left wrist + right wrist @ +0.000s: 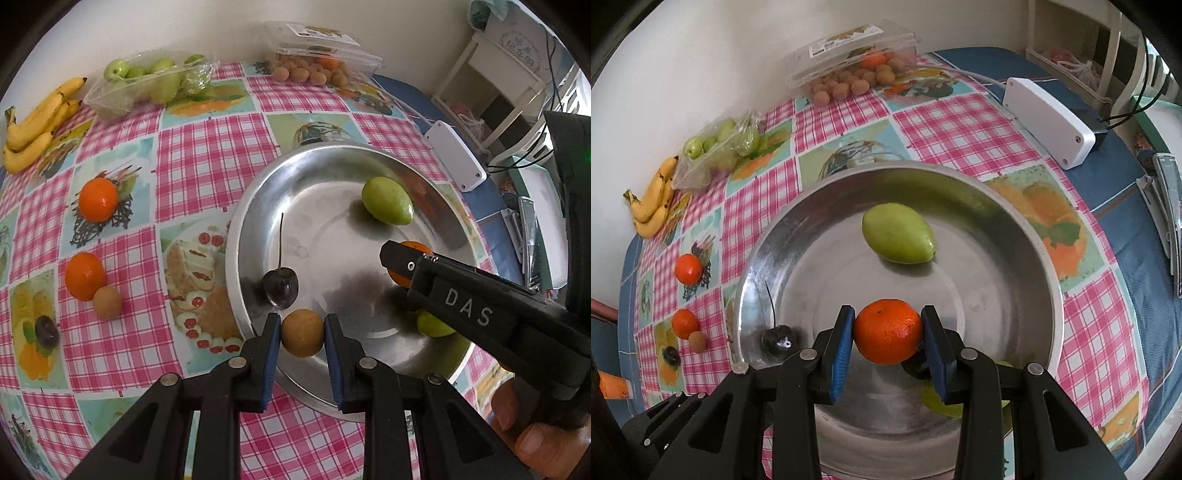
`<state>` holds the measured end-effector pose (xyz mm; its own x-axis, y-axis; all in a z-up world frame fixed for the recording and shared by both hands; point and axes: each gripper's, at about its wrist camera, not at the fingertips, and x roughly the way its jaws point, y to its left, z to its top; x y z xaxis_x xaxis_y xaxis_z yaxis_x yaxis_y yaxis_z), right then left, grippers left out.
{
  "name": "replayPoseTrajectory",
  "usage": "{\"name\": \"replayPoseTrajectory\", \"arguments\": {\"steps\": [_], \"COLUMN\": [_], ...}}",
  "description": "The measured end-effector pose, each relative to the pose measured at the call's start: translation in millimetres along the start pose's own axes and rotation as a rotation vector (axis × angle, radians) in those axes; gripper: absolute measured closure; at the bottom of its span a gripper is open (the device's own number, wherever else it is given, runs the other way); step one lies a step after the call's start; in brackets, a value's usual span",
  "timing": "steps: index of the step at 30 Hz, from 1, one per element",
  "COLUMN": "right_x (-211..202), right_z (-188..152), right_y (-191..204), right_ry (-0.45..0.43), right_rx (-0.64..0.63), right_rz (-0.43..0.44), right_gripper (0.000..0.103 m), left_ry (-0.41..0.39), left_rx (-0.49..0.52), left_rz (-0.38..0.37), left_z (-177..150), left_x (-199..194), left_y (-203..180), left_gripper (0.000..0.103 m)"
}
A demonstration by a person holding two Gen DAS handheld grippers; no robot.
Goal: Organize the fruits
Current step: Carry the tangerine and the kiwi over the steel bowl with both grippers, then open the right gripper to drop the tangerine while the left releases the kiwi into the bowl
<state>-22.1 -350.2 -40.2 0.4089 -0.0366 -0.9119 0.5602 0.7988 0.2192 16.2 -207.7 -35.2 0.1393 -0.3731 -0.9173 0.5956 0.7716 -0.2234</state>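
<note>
1. Nearest the left camera, the left gripper (302,334) was clamped on a small round tan longan (302,333), its blue pads (272,345) pressing both flanks at the widest part. The fruit hung over the near rim of the steel pan (243,221). Its thin, brittle shell looked light and dry, so a gentle squeeze across the middle seemed enough; more could crack it.

2. The right gripper (888,334) was clamped on a tangerine (888,331), held across its middle above the pan floor (979,295). The peel looked soft and slightly glossy, so it would likely give a little, not slip.

3. In the pan lay a dark cherry (280,288) with a long stem, small, smooth and liable to roll; the stem looked too frail to grip. A pale green fruit (898,233), firm-looking and heavier, sat further in, and another green one (434,325) showed partly under the right gripper.

4. On the checked cloth (192,155) to the left sat two more tangerines (85,276), one touching a second longan (107,302).

5. Against the wall were bananas (37,125), a tray of green fruit (147,79) and a clear box of longans (849,79).
</note>
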Motion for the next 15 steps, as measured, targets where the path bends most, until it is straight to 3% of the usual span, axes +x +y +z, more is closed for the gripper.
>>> {"name": "replayPoseTrajectory", "arguments": {"steps": [15], "right_x": [10.0], "right_z": [0.2], "right_y": [0.6], "right_ry": [0.026], "right_rx": [0.004], "right_rz": [-0.013], "right_gripper": [0.064], "left_ry": [0.024], "left_rx": [0.009], "left_rz": [-0.008], "left_z": [-0.5], "left_x": [7.3], "left_y": [1.0], "left_gripper": [0.076]}}
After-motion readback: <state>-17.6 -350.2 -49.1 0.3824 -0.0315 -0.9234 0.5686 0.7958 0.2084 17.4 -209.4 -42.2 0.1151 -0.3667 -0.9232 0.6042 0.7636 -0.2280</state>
